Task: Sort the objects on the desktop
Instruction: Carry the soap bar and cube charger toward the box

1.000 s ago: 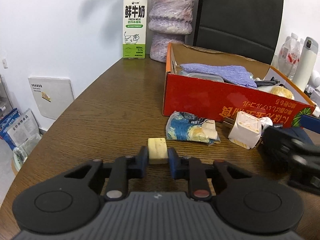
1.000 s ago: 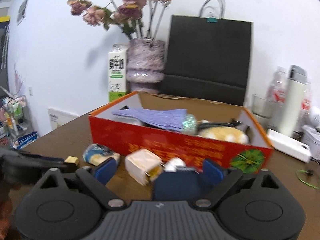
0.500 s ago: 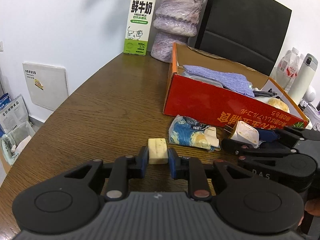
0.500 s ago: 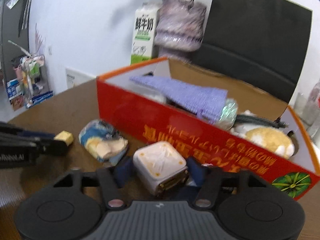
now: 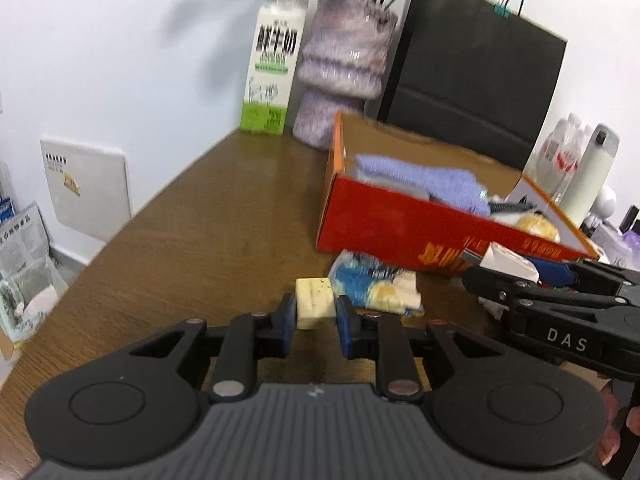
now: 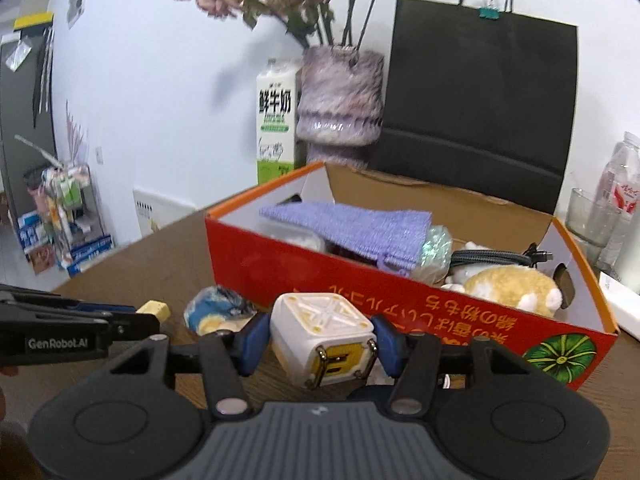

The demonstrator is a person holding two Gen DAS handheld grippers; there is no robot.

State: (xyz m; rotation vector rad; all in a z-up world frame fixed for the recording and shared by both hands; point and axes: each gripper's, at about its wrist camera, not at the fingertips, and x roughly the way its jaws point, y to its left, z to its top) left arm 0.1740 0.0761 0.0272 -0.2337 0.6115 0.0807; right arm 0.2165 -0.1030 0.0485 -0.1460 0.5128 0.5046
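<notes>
While the left gripper (image 5: 316, 314) jaws clamp a pale eraser (image 5: 315, 302) above the worktop (image 5: 224, 216), only the right view shows the right gripper (image 6: 320, 340) jaws clenched on a white plug cube (image 6: 320, 336), red box (image 6: 360, 276) just behind.

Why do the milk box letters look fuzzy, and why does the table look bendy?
Left wrist view: the milk carton and red box are smeared by motion blur; the fisheye lens curves the table edge. Right wrist view: sharper, so the carton's letters read clearly, yet the walls still bow at the picture's edges.
</notes>
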